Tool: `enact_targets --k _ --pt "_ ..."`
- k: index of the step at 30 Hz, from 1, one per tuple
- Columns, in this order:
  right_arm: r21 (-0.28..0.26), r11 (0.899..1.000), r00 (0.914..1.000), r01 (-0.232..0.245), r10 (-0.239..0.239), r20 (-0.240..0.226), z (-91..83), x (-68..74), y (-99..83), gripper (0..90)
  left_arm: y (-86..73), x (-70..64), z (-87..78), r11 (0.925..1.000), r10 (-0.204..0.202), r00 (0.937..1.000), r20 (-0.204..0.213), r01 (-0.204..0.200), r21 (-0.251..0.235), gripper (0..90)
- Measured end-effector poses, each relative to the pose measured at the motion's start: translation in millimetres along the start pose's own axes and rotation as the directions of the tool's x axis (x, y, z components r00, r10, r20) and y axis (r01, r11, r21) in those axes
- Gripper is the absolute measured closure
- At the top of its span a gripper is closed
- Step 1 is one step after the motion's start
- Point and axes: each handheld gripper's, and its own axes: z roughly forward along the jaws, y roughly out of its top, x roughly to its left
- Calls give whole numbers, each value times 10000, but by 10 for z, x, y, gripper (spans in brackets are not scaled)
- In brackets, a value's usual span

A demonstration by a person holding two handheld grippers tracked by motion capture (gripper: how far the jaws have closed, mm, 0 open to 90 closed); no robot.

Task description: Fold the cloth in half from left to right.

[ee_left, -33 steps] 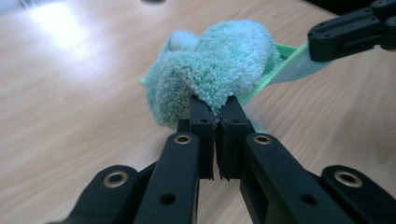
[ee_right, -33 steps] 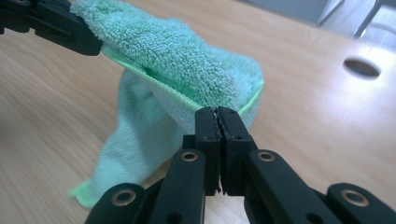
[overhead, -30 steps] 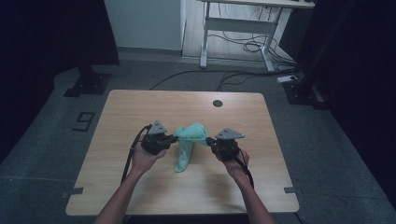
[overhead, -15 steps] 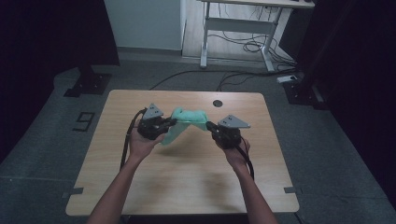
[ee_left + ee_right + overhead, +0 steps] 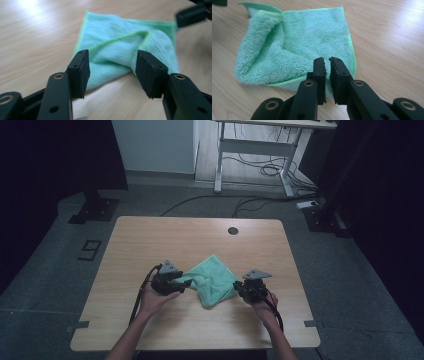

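Both forearms reach in from the near edge of the bench (image 5: 150, 240), hands low. The left gripper (image 5: 112, 72) sits at the left side of the one green cloth (image 5: 212, 280), jaws spread wide and holding nothing. The right gripper (image 5: 326, 65) is at the cloth's right corner, jaws nearly closed; whether they pinch the hem I cannot tell. The cloth lies rumpled near mid-bench, bare wood all around.

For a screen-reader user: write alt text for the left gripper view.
A rumpled green cloth lies on a light wooden table, a raised fold running across it. The left gripper sits in front of the cloth's near edge, its two black jaws wide apart and holding nothing. The right gripper shows blurred at the top right.
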Motion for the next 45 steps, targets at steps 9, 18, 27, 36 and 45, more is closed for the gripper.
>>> enact_targets --k 9,18,27,36,45 --pt "17 10000 10000 -70 70 -34 32 17 -18 805 -28 209 361 9946 -322 9975 -626 382 962 468" --pt "36 9993 9992 -381 380 111 15 -80 -115 819 -79 250 452 9876 261 9970 -728 -144 1564 767" --pt "-335 9973 9965 -659 675 491 -58 -170 -69 875 67 308 131 10000 82 9976 -695 -81 14 890" --pt "-1571 9859 9911 -579 758 1099 -172 -313 526 886 559 475 -481 9834 188 9879 -1539 -461 -1754 891" --pt "-1720 9845 9925 -353 547 1092 -260 -355 417 876 136 347 -657 9851 483 9946 -918 -627 -1604 871"
